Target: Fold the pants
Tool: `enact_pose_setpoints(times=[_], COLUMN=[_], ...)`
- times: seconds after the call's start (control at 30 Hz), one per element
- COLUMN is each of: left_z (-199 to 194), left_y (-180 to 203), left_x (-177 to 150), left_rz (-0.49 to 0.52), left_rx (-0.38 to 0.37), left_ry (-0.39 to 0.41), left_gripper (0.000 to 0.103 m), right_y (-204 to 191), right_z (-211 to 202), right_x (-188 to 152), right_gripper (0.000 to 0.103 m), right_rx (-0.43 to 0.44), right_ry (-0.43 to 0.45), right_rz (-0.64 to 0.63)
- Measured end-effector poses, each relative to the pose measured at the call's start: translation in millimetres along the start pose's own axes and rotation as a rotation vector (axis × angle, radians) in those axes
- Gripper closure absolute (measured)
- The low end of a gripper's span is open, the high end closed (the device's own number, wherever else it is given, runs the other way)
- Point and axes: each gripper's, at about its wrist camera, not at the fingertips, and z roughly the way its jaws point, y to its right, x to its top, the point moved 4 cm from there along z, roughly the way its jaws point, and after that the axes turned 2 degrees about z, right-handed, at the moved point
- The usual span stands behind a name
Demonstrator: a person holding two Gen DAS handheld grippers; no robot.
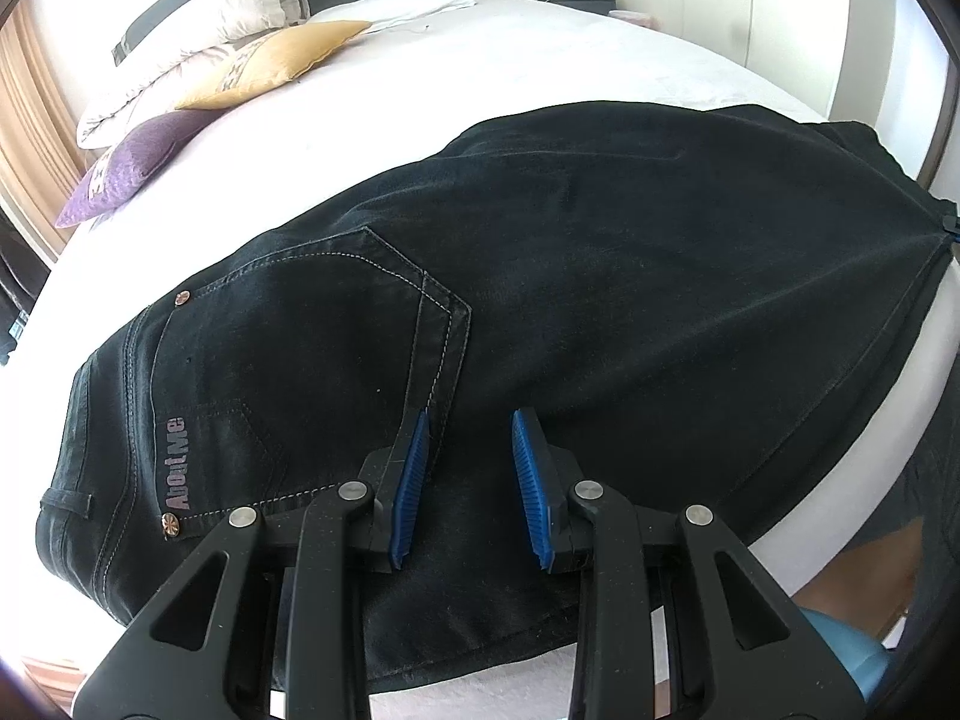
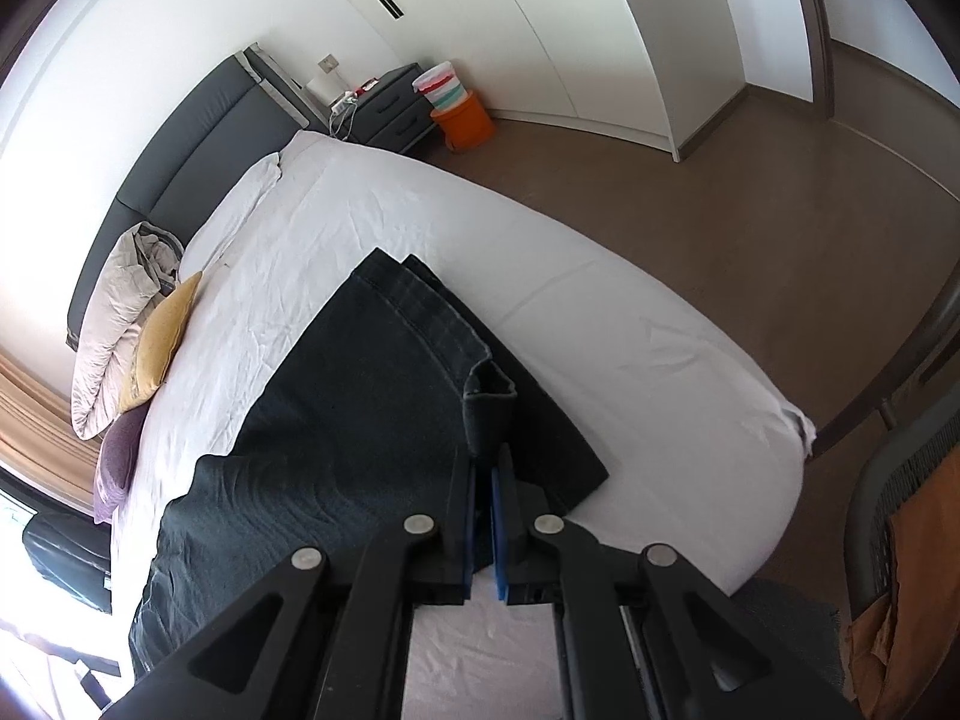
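Pants lie on the bed. Left gripper hovers over them with jaws narrowly apart, empty. Right gripper pinches the hem, jaws clamped.

One pair of black pants; two tools, left tool, right tool; three cushions; one bed

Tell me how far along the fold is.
Done: pants lie on the bed, legs stacked. In hand: right gripper pinches the hem; left gripper hovers open near the pocket. Left: folding hem towards waist.
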Motion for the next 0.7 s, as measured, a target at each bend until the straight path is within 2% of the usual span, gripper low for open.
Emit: enact_pose_setpoints(times=[0.07, 0.13, 0.23, 0.33, 0.43, 0.53, 0.6, 0.7], left_z=[-0.9, -1.5, 1.4, 2.5, 3.3, 4.9, 6.1, 6.7], left_y=[-0.6, -3.8, -7.5, -11.4, -13.5, -14.5, -14.4, -13.5], left_x=[1.0, 1.1, 1.1, -0.1, -1.3, -5.0, -6.2, -5.9], left_rz=[0.002, 0.009, 0.009, 0.005, 0.010, 0.006, 0.009, -0.001], left_rx=[-0.007, -0.008, -0.013, -0.017, -0.015, -0.021, -0.017, -0.019], left_ry=[-0.003, -0.006, -0.001, 0.002, 0.005, 0.014, 0.018, 0.014], left_gripper=[0.075, 0.075, 0.075, 0.074, 0.074, 0.074, 0.074, 0.073], right_y=[-6.3, -23.5, -44.5, -65.6, -60.6, -89.5, -111.1, -138.4], right_z=[-10.0, -21.7, -35.3, -41.8, -40.9, -52.0, -56.9, -49.9], right_x=[3.6, 9.8, 22.3, 28.2, 25.8, 27.5, 38.7, 66.6], right_gripper=[0.098, 0.098, 0.098, 0.098, 0.098, 0.098, 0.098, 0.098], right_rx=[0.016, 0.016, 0.054, 0.047, 0.044, 0.019, 0.051, 0.130], right_ry=[0.024, 0.061, 0.088, 0.115, 0.100, 0.141, 0.165, 0.150], right_rz=[0.003, -0.064, -0.087, -0.162, -0.125, -0.261, -0.316, -0.305])
